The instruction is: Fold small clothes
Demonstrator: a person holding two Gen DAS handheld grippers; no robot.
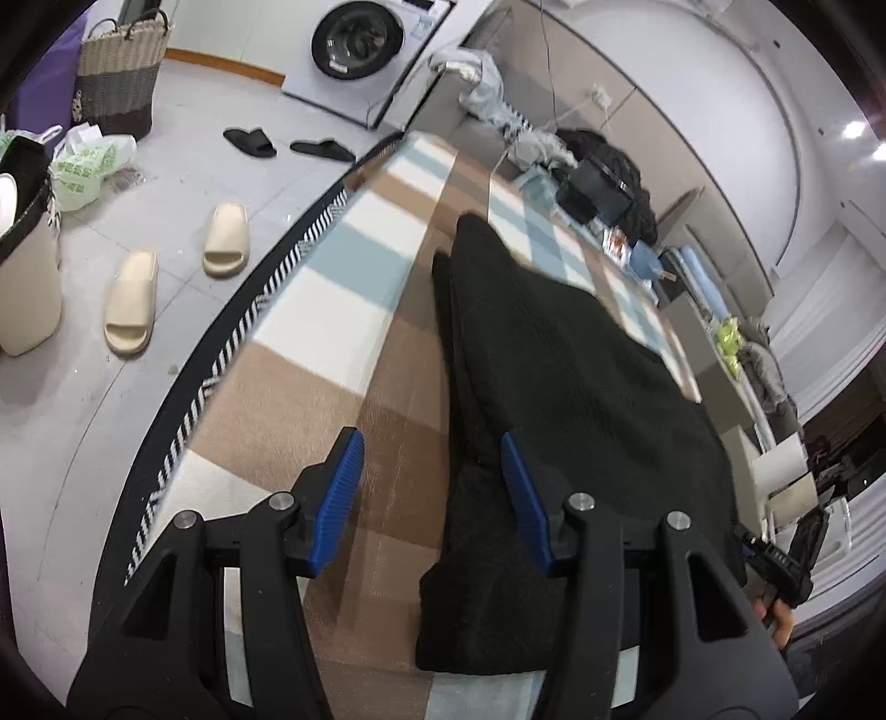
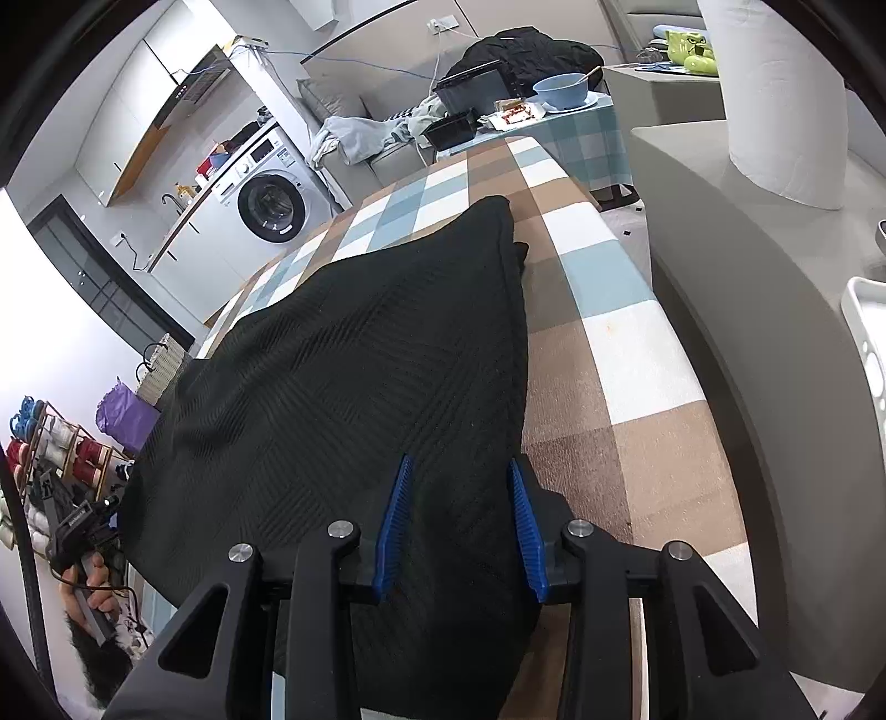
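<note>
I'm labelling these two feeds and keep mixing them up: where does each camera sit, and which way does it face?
Left wrist: rides the left gripper, looking down over the black knitted garment toward the white washing machine; blue pads apart.
Right wrist: rides the right gripper, facing the garment and a blue bowl; a hand shows lower left.
Shared: garment, checked blanket, washing machine.
</note>
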